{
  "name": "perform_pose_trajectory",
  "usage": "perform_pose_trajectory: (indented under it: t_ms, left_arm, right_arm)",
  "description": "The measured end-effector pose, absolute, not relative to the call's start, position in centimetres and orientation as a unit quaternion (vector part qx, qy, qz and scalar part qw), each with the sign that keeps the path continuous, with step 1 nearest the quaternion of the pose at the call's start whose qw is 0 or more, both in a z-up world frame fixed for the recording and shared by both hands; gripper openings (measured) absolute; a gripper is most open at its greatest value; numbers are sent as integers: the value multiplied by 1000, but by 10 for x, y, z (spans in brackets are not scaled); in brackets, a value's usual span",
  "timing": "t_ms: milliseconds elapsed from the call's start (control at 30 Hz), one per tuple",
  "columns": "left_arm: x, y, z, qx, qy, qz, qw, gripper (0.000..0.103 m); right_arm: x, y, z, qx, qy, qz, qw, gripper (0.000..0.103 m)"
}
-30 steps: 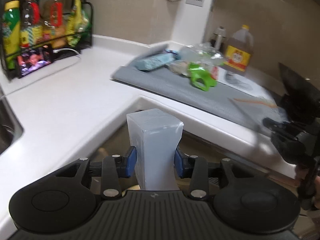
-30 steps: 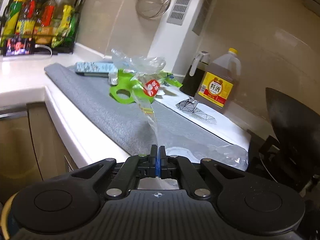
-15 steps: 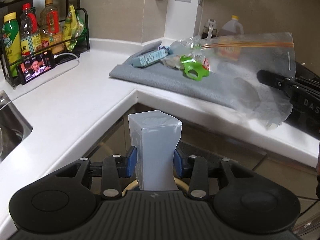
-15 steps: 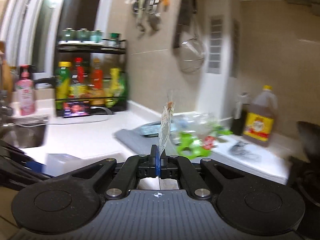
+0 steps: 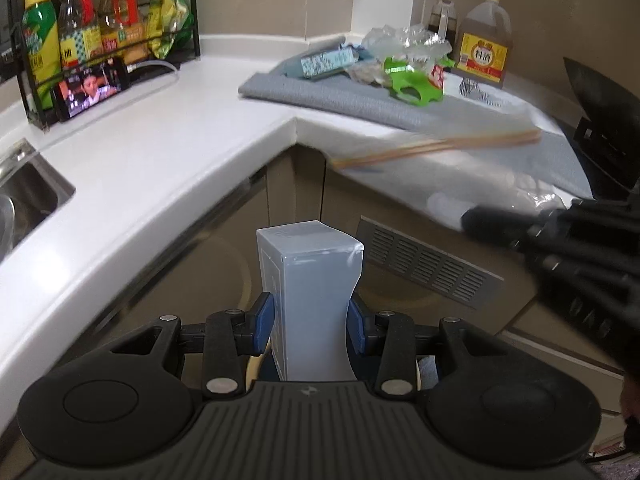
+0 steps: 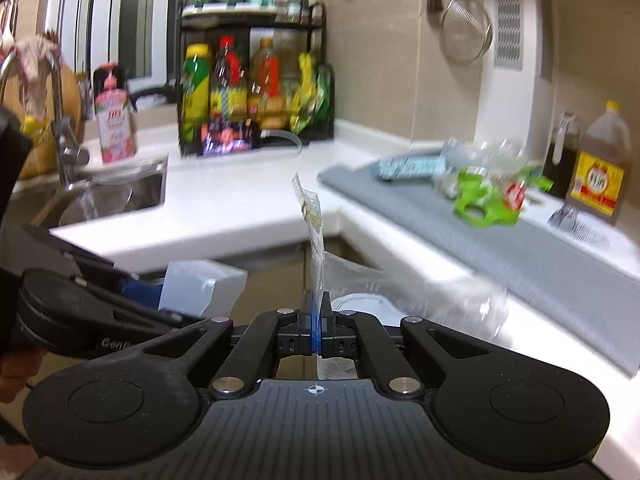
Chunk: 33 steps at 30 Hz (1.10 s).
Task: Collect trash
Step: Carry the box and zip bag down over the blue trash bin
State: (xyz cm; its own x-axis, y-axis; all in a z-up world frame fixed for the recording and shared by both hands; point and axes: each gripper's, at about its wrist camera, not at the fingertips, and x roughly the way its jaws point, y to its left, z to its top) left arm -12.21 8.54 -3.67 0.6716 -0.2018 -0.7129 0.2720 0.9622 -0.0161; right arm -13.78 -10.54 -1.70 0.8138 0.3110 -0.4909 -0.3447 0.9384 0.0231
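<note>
A white, glossy counter (image 5: 132, 168) wraps an L-shaped corner below beige wall tiles, with brown cabinet fronts and a slatted metal vent (image 5: 424, 264) underneath. A steel sink (image 6: 116, 196) with a tap is sunk into the left run. At the back stands a black wire rack (image 5: 108, 40) packed with plastic bottles and green packets; a phone (image 5: 94, 88) with a lit screen leans at its foot. A grey woven mat (image 5: 360, 100) covers the right run and carries the loose trash: a pale blue carton (image 5: 326, 62), crumpled clear plastic (image 5: 404, 38), and a bright green plastic piece (image 5: 414, 86). Behind the mat sit a dark cruet and a big brown jug (image 5: 484, 40) with a yellow label. A wire strainer (image 6: 466, 32) hangs on the wall. The left gripper (image 5: 308, 322) is clenched on a tall, pale grey box (image 5: 310, 292), held upright in front of the cabinets, its sides pinched in by the blue pads. The right gripper (image 6: 316, 320) is closed tight on the edge of a clear zip bag (image 6: 400, 292), which hangs limp beside the counter edge, its orange seal strip blurred in the left view.
</note>
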Motion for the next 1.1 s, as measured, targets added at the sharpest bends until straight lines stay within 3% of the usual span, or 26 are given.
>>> perform_pose_trajectory:
  t_ms: [200,633,1100]
  left_arm:
    - [-122,87,-43,41,395,-127,909,43]
    - [-122,87,-43,42,396,-125,909,43]
    - [-114,90,-49,34,411,-129,902,43]
  right_arm:
    - [-144,-94,-34,-45,279,185,941,0]
    - [-151,-88,-25,-66,255,214,941,0]
    - [-132,-91,-48,-50,307,206,928,0]
